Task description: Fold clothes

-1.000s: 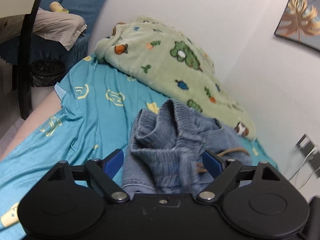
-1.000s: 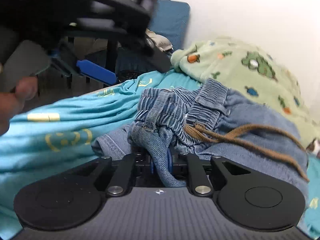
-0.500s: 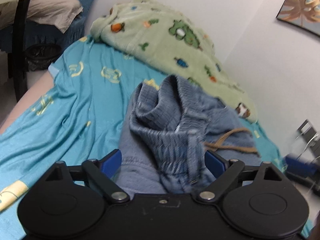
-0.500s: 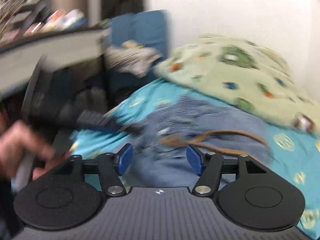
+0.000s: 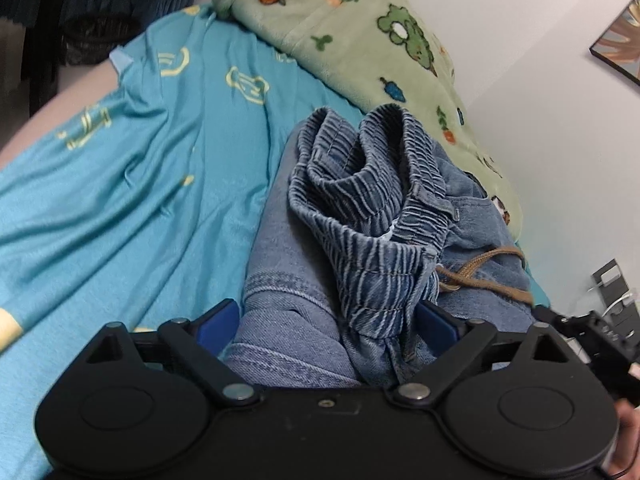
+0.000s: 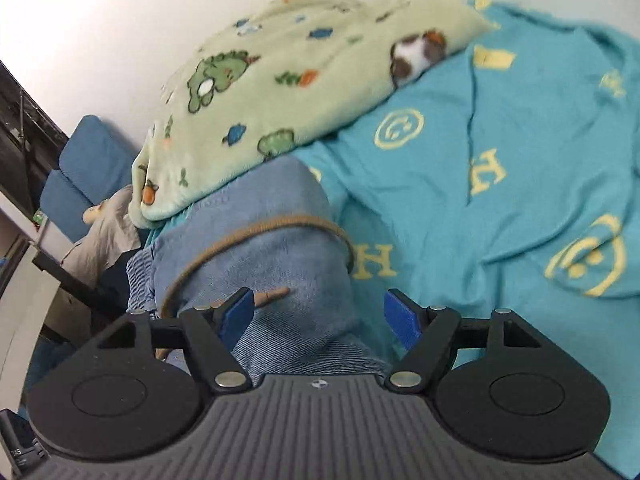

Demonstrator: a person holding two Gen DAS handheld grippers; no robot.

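Blue denim pants with a ribbed elastic waistband and a brown drawstring lie bunched on a turquoise bedsheet. My left gripper is open, its blue fingers on either side of the denim near the waistband. In the right wrist view the pants and drawstring lie ahead. My right gripper is open, with the denim between its fingers.
A light green fleece blanket with animal prints lies along the white wall; it also shows in the right wrist view. A blue chair with beige clothes stands beyond the bed. A framed picture hangs on the wall.
My right gripper let go of the denim, opened, and swung round to the other side of the pants. My left gripper moved closer over the waistband, still open.
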